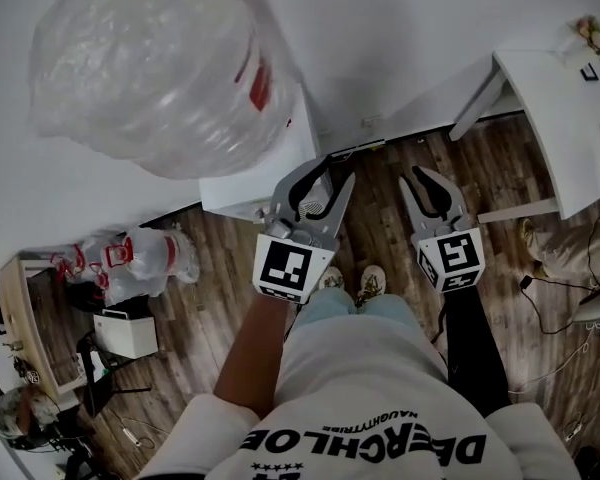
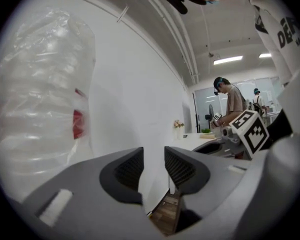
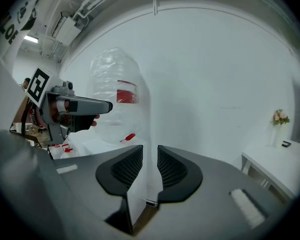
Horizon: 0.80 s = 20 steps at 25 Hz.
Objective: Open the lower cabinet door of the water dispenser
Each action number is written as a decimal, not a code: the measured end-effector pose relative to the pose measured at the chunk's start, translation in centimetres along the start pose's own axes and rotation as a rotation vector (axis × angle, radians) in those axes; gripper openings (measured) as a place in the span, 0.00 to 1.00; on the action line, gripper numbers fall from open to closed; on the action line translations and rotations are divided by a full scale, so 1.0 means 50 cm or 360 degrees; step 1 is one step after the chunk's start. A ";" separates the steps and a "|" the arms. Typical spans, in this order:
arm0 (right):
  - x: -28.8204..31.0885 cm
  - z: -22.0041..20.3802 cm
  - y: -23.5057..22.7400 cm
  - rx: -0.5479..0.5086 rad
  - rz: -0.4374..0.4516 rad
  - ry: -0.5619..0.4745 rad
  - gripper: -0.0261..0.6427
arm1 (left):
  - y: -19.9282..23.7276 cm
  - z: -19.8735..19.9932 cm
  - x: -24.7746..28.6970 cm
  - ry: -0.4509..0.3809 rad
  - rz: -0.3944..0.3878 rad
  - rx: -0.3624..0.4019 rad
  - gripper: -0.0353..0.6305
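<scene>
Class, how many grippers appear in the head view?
2: left gripper near the water dispenser; right gripper beside it, over the wooden floor. None seems hidden.

The person's white shirt (image 1: 365,363) bears black print reading "DEERCHLOE", seen upside down.

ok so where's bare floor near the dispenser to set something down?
Free: the floor between the dispenser and the table. Also the floor left of the dispenser, short of the bottles. Crowded: far left, with the bottles and a shelf; lower right, where cables trail under the table.
</scene>
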State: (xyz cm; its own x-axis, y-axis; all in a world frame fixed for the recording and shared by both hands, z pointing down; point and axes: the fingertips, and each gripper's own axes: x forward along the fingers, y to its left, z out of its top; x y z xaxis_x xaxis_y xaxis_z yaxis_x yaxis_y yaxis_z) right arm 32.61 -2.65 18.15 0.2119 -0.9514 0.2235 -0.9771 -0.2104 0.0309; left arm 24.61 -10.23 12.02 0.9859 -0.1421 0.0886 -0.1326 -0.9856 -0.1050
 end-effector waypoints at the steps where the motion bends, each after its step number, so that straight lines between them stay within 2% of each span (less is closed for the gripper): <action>1: -0.002 -0.007 0.007 0.0014 -0.0012 0.0014 0.17 | -0.006 -0.003 0.001 0.0001 -0.0031 -0.0005 0.33; 6: -0.006 -0.051 0.024 0.0017 -0.0070 0.0092 0.17 | -0.024 -0.032 0.005 0.0020 -0.0137 -0.0034 0.33; 11: 0.001 -0.096 0.027 0.0039 -0.0128 0.0133 0.17 | -0.036 -0.063 0.009 0.0078 -0.0175 -0.0149 0.33; 16: 0.024 -0.157 0.048 0.0031 -0.0106 0.0163 0.17 | -0.053 -0.117 0.029 0.0079 -0.0169 -0.0149 0.33; 20: 0.040 -0.224 0.047 0.0064 -0.0089 0.0190 0.17 | -0.087 -0.191 0.058 0.0180 -0.0178 -0.0112 0.33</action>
State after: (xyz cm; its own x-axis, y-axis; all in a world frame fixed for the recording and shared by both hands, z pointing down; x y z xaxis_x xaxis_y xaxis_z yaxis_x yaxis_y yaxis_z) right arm 30.55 -2.52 29.59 0.2601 -0.9049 0.3368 -0.9618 -0.2735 0.0079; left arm 27.08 -7.23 22.19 0.9776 -0.0367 0.2071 -0.0334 -0.9993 -0.0193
